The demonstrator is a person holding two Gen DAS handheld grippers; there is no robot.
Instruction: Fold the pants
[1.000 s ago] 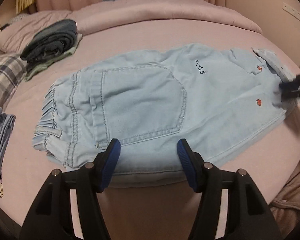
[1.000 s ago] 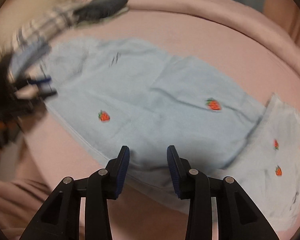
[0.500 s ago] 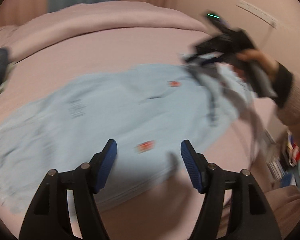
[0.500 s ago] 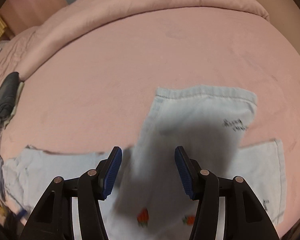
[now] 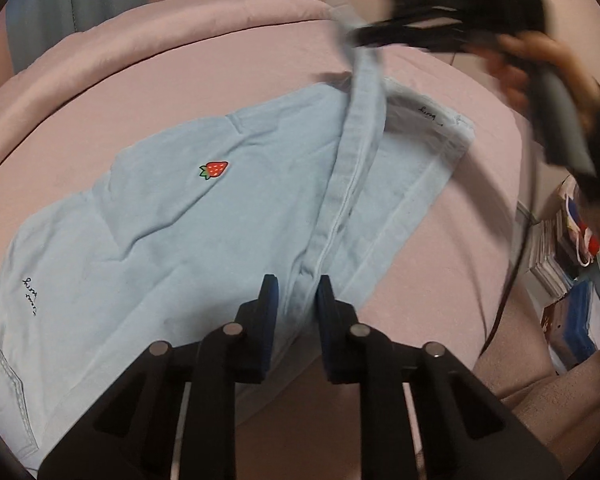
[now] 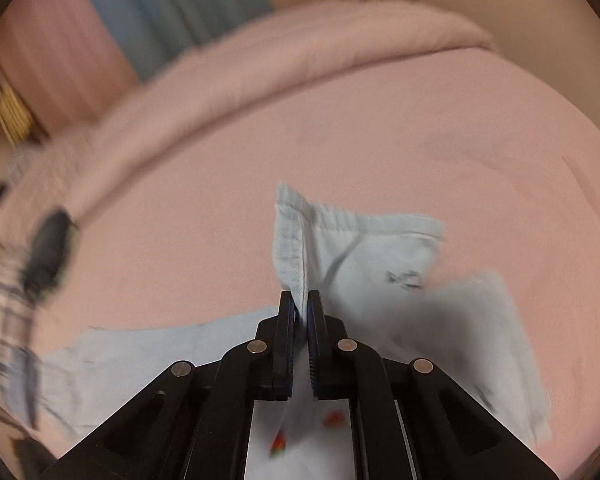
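Observation:
Light blue pants point(image 5: 180, 220) with a strawberry patch point(image 5: 214, 169) lie flat on the pink bed point(image 5: 240, 80). One leg's hem is raised into a taut ridge between my two grippers. My left gripper point(image 5: 298, 296) has its jaws closing tight, and the near end of that hem is pinched between the blue pads. My right gripper point(image 5: 354, 36), blurred at the top right, holds the far hem corner up, with a person's hand point(image 5: 536, 60) behind it. In the right wrist view my right gripper point(image 6: 302, 308) is shut on the hem corner of the pants point(image 6: 360, 248).
A rolled pink duvet point(image 5: 180, 28) lines the bed's far side. Folded dark clothes point(image 6: 48, 248) show blurred at the left. Beyond the bed's right edge lie stacked books and bags point(image 5: 560, 260), with a black cable point(image 5: 512, 272) hanging down.
Both grippers swung from the pants' long edge toward the leg ends. Both were open and are now shut on the hem. The right one has lifted its corner off the bed.

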